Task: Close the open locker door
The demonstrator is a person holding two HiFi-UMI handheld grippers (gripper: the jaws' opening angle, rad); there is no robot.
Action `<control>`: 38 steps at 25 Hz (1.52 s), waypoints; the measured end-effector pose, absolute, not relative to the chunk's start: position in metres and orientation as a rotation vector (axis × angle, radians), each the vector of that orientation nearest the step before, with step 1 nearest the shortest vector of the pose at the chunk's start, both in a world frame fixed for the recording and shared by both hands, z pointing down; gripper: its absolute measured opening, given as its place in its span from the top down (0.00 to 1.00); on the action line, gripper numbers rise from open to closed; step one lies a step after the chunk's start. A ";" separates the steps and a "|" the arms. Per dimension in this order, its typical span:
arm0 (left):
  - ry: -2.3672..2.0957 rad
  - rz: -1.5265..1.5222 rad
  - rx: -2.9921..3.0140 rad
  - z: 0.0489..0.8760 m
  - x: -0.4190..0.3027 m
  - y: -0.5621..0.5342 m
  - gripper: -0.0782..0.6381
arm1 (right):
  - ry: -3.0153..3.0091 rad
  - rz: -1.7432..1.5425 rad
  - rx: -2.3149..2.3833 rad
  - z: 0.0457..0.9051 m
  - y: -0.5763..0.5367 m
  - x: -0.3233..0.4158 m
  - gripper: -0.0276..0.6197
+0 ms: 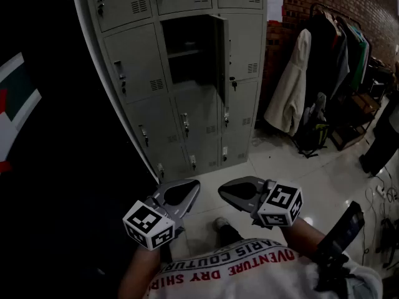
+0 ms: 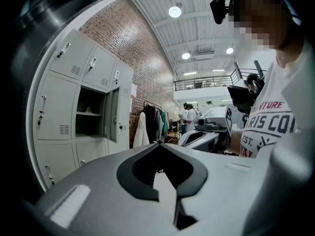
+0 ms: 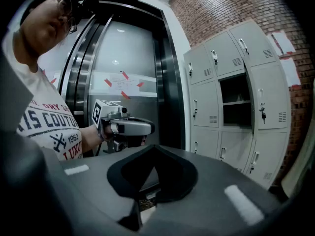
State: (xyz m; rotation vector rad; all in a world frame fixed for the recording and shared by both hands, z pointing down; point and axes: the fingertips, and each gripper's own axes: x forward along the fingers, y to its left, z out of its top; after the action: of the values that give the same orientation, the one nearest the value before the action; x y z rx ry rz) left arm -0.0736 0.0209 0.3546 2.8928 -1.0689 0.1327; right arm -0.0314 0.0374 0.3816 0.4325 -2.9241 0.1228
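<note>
The grey locker bank [image 1: 143, 73] stands ahead of me. One middle-column door [image 1: 219, 58] hangs open, swung out on its right hinge, and shows a dark compartment [image 1: 184, 48] with a shelf. Both grippers hang low and well short of the lockers, near my chest. My left gripper [image 1: 193, 187] and right gripper [image 1: 223, 192] point at each other, jaws shut with nothing between them. In the left gripper view the open door [image 2: 114, 114] is at the left beyond the jaw tips [image 2: 160, 144]. The right gripper view has the door [image 3: 268, 97] at the right.
A clothes rack with coats [image 1: 324, 61] stands against the brick wall at the right, with bags below it. A dark panel [image 1: 50, 136] fills the left. Elevator doors [image 3: 123, 73] are beside the lockers. A person [image 1: 381, 139] stands at the far right. The floor is glossy tile [image 1: 280, 167].
</note>
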 end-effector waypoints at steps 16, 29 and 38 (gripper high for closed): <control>-1.141 0.129 2.772 0.371 -0.115 -0.223 0.89 | -2.937 0.157 0.467 0.385 -0.227 -0.047 0.96; -1.042 0.118 2.739 0.387 -0.087 -0.302 0.89 | -2.891 0.250 0.605 0.407 -0.309 -0.004 0.96; -1.040 0.101 2.674 0.397 -0.083 -0.305 0.89 | -2.941 -0.096 1.088 0.311 -0.412 0.082 0.96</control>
State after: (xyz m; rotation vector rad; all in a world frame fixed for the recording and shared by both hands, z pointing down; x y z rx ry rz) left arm -0.0828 -0.3053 0.3969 2.6740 -1.0400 0.1011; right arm 0.0816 -0.4123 0.3112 1.0878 -2.9405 -0.0960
